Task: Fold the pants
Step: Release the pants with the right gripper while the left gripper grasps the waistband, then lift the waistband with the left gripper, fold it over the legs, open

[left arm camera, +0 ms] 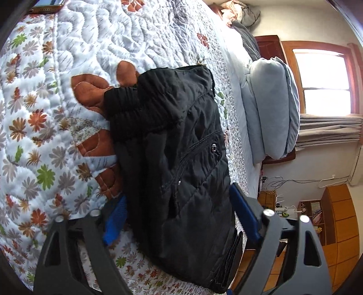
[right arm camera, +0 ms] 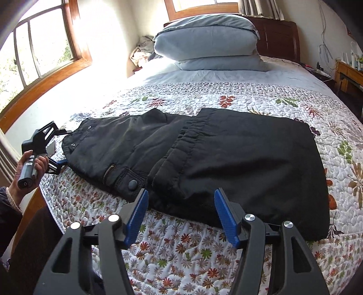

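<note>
Black pants [right arm camera: 226, 158] lie folded in a flat stack on the flowered quilt [right arm camera: 181, 254], waistband snap and zipper at the near left. My right gripper [right arm camera: 181, 204] is open, its blue-padded fingers [right arm camera: 136, 217] just short of the stack's near edge, holding nothing. In the left wrist view the pants [left arm camera: 177, 158] fill the centre; my left gripper [left arm camera: 179, 217] is open with its jaws either side of the near end of the stack. From the right wrist view the left gripper [right arm camera: 55, 156] sits at the pants' left end, held by a hand.
Two pale blue pillows [right arm camera: 208, 45] are stacked at the wooden headboard [right arm camera: 279, 38]. Windows [right arm camera: 38, 47] are at the left. A wooden desk with bottles and cables [right arm camera: 349, 68] stands at the right. A phone [left arm camera: 45, 5] lies on the quilt's far side.
</note>
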The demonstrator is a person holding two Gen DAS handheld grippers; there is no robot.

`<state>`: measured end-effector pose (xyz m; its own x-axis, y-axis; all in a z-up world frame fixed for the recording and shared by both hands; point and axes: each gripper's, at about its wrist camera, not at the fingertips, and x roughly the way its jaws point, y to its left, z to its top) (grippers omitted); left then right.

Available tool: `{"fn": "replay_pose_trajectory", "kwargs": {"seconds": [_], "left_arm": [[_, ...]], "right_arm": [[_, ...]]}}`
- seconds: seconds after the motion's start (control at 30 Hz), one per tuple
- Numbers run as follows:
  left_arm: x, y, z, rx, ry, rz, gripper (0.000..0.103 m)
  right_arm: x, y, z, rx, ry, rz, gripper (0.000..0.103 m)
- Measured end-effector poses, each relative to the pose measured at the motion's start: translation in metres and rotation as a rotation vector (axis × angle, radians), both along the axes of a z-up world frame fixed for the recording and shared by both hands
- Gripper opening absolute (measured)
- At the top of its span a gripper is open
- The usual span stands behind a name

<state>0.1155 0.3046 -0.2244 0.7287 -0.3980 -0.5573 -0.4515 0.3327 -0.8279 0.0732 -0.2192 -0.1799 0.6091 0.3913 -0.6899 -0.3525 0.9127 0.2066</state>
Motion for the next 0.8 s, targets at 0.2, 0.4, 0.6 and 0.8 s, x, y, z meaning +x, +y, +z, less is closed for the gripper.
{"fn": "replay_pose_trajectory", "kwargs": {"seconds": [0.2,0.4,0.6,0.8], "left_arm": [[0.008,-0.004,-0.006,0.049,0.029,-0.014,0.026],[0.004,-0.007,-0.003,0.101,-0.012,-0.024,0.015],[0.002,-0.03,0.037,0.214,-0.133,-0.043,0.013],[0.007,-0.064,0.076,0.288,-0.245,-0.125,0.014]], "right_arm": [[0.004,-0.005,-0.002,0.005,0.005,-0.034,0.061],[0.005,-0.01,-0.002,0.003,0.006,-0.06,0.061],[0.005,-0.017,-0.001,0.017,0.004,-0.086,0.061],[0.005,-0.028,0.002,0.043,-0.003,-0.116,0.061]]}}
